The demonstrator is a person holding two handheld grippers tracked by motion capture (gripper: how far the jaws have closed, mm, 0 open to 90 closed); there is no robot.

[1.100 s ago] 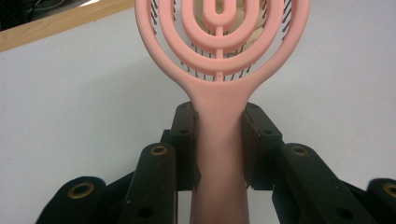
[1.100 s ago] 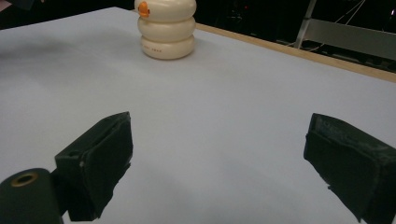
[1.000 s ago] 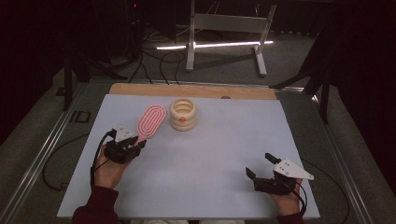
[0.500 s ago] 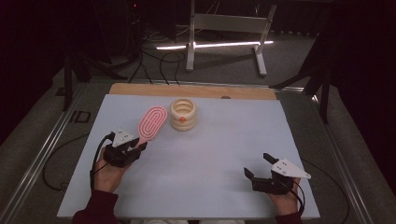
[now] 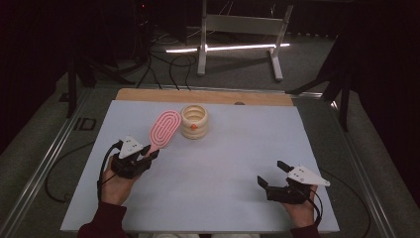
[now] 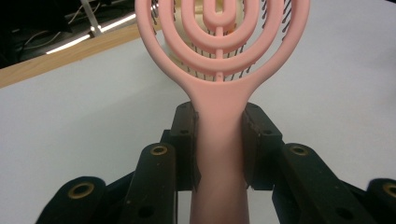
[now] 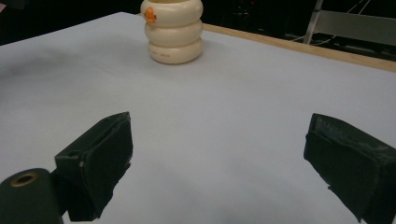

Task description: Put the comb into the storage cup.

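The left gripper (image 5: 148,154) is pinching the handle of the pink brush (image 5: 164,127), whose oval head is reaching forward beside the cream ridged pot (image 5: 194,121) on the worktop (image 5: 237,148). The pot's contents are hidden. The right gripper (image 5: 273,173) is resting spread, holding nothing.

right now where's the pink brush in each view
High view: brush left of centre, handle in the left gripper.
Left gripper view: centre, handle clamped between the jaws.
Right gripper view: not in it.
Shared landmark: cream ribbed holder.
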